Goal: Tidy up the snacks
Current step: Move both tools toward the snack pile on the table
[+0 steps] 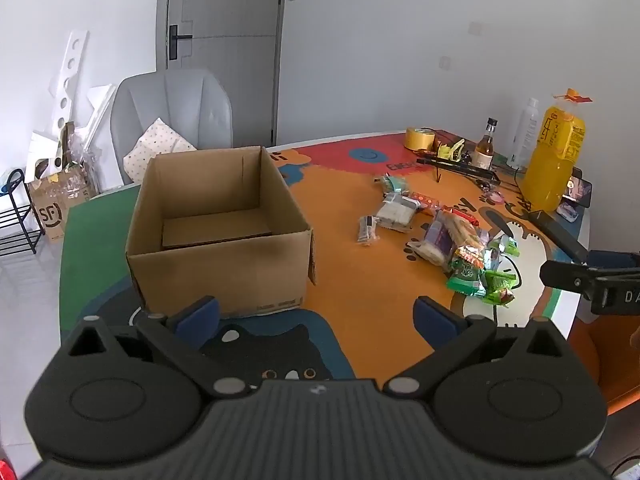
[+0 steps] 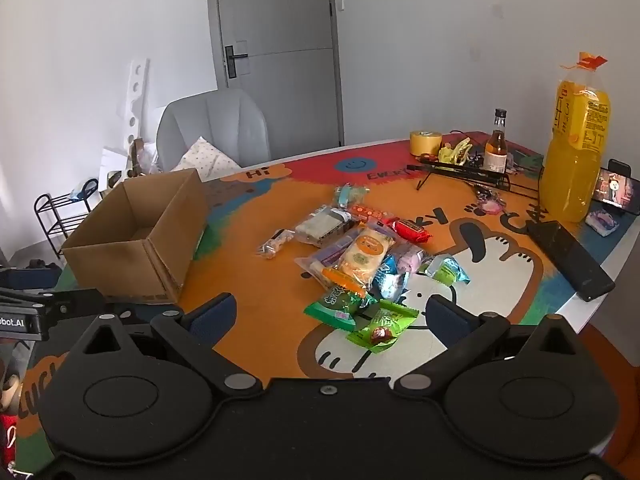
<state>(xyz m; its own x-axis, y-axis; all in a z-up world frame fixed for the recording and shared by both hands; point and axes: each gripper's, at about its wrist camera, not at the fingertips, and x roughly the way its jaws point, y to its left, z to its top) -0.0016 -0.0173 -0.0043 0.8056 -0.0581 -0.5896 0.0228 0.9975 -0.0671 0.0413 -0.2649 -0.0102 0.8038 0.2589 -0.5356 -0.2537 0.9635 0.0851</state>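
Observation:
An open, empty cardboard box [image 1: 218, 232] stands on the colourful table mat [image 1: 360, 280]; it also shows at the left in the right wrist view [image 2: 136, 240]. A pile of wrapped snacks [image 2: 356, 256] lies in the middle of the table, also in the left wrist view [image 1: 452, 244]. Green packets [image 2: 382, 326] lie nearest my right gripper. My left gripper [image 1: 316, 316] is open and empty, just in front of the box. My right gripper [image 2: 332, 314] is open and empty, just short of the green packets.
At the table's back stand a large orange juice bottle [image 2: 576, 148], a small glass bottle [image 2: 496, 148], a yellow tape roll [image 2: 425, 142] and a black wire rack [image 2: 460, 170]. A black remote [image 2: 570, 258] and a phone [image 2: 616, 192] lie right. A grey chair [image 1: 172, 120] stands behind the box.

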